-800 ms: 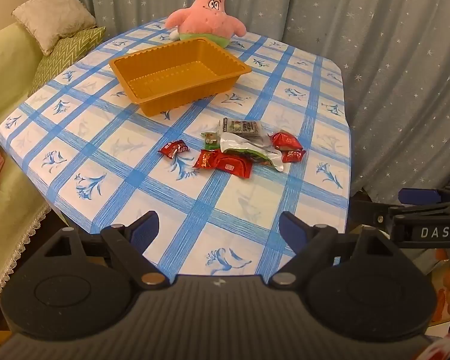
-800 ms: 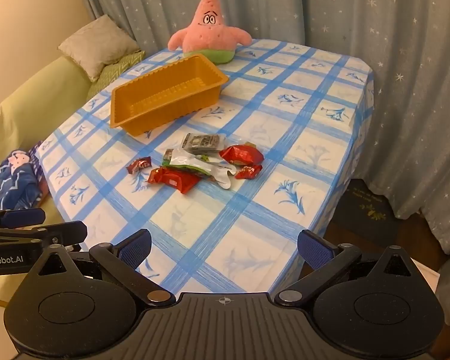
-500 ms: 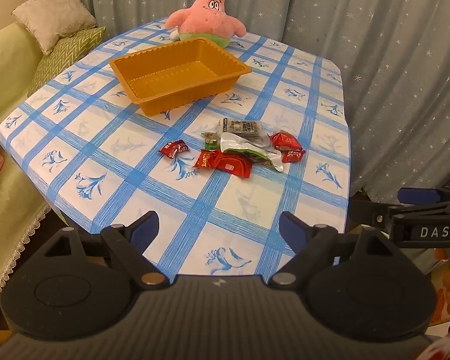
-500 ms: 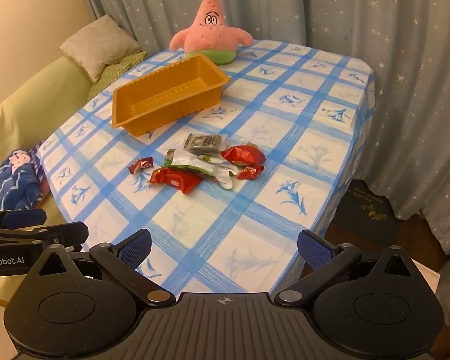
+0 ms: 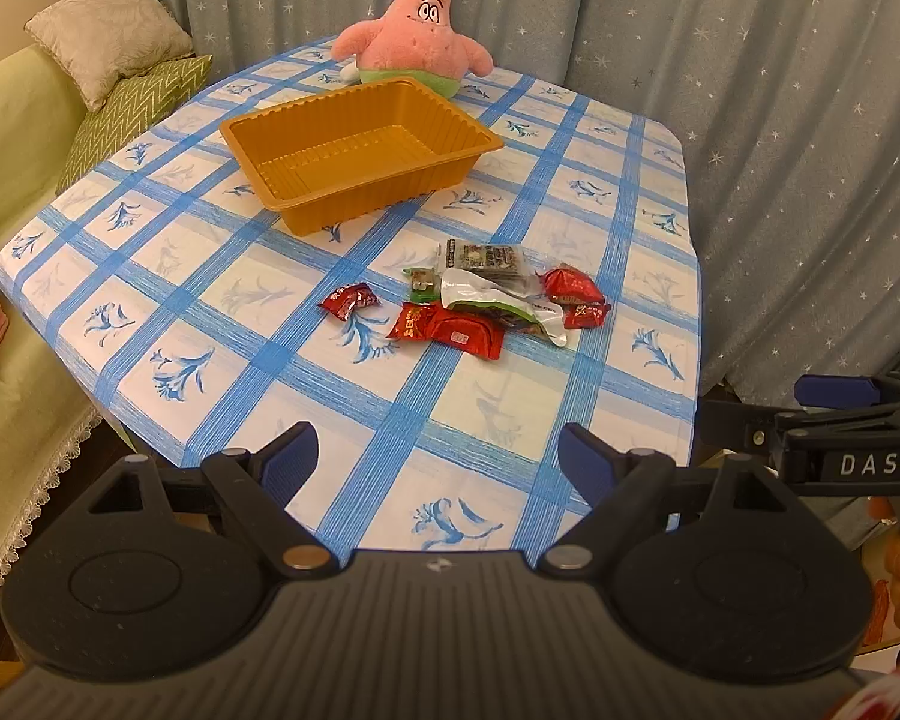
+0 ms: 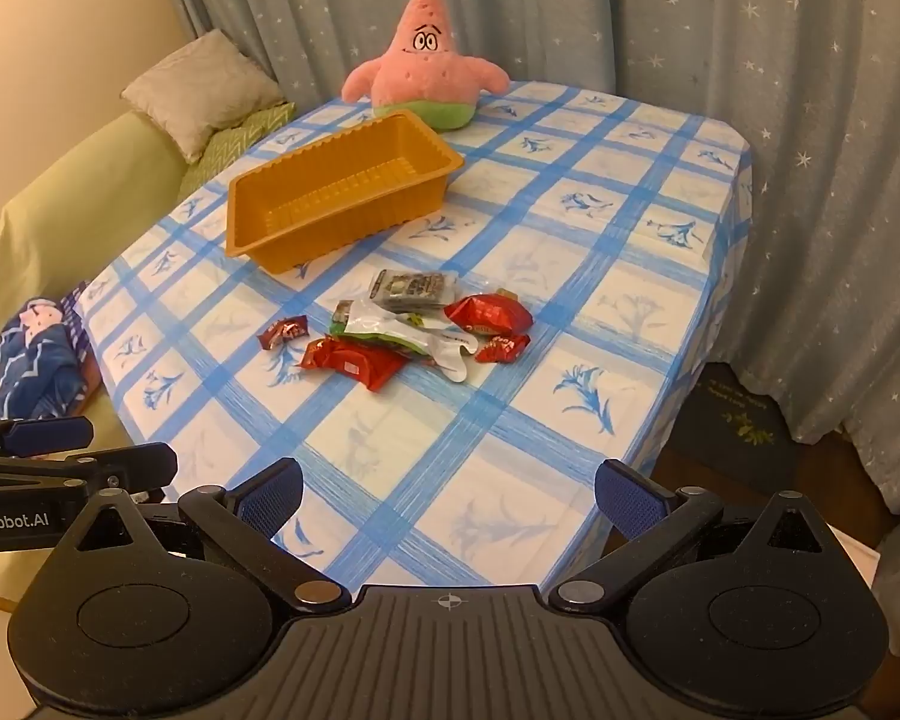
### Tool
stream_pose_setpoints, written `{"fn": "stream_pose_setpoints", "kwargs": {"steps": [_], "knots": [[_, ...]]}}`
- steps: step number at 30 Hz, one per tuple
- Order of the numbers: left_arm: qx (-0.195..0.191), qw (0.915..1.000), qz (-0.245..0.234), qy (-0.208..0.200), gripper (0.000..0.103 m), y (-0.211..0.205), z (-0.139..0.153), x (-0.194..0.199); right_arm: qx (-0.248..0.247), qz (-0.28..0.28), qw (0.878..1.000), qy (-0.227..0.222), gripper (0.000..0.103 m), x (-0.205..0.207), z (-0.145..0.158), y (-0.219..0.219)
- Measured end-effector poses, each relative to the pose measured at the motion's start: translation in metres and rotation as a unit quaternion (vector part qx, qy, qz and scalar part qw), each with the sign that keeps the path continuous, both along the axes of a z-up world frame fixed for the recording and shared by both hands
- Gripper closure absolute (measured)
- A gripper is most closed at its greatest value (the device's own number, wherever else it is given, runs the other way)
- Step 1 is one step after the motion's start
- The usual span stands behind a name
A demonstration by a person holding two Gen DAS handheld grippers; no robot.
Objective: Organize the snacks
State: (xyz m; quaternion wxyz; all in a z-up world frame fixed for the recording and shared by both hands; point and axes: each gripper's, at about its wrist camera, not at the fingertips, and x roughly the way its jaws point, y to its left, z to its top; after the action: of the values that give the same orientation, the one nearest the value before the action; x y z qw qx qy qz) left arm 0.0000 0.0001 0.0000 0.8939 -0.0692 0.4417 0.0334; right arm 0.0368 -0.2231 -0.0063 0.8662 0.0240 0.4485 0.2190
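An empty orange plastic tray [image 5: 354, 120] [image 6: 330, 174] stands on the blue-checked tablecloth. In front of it lies a heap of snacks: a white and green pouch [image 5: 498, 300] [image 6: 402, 330], a dark packet [image 5: 486, 255] [image 6: 414, 288], a flat red pack [image 5: 456, 327] [image 6: 354, 360] and several small red sweets, one apart at the left [image 5: 349, 300] [image 6: 283, 331]. My left gripper [image 5: 438, 462] is open and empty above the table's near edge. My right gripper [image 6: 447, 495] is open and empty, also at the near edge.
A pink star plush toy [image 5: 417, 27] [image 6: 426, 66] sits behind the tray. A green sofa with cushions [image 5: 114, 60] [image 6: 204, 84] is at the left. Starred curtains [image 5: 780, 120] hang behind and to the right. The table edge drops off at the right [image 6: 720, 300].
Both views have shifted very slightly; the right gripper has edged a little closer to the table. Nothing on the table has moved.
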Motion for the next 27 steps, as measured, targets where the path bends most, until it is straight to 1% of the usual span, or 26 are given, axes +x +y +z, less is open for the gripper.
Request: {"fn": "stream_pose_setpoints", "kwargs": {"steps": [27], "knots": [[0.0, 1.0, 0.0, 0.001, 0.017, 0.0, 0.0, -0.0001, 0.001, 0.001, 1.0, 0.001, 0.0, 0.0046, -0.0006, 0.0008]]}}
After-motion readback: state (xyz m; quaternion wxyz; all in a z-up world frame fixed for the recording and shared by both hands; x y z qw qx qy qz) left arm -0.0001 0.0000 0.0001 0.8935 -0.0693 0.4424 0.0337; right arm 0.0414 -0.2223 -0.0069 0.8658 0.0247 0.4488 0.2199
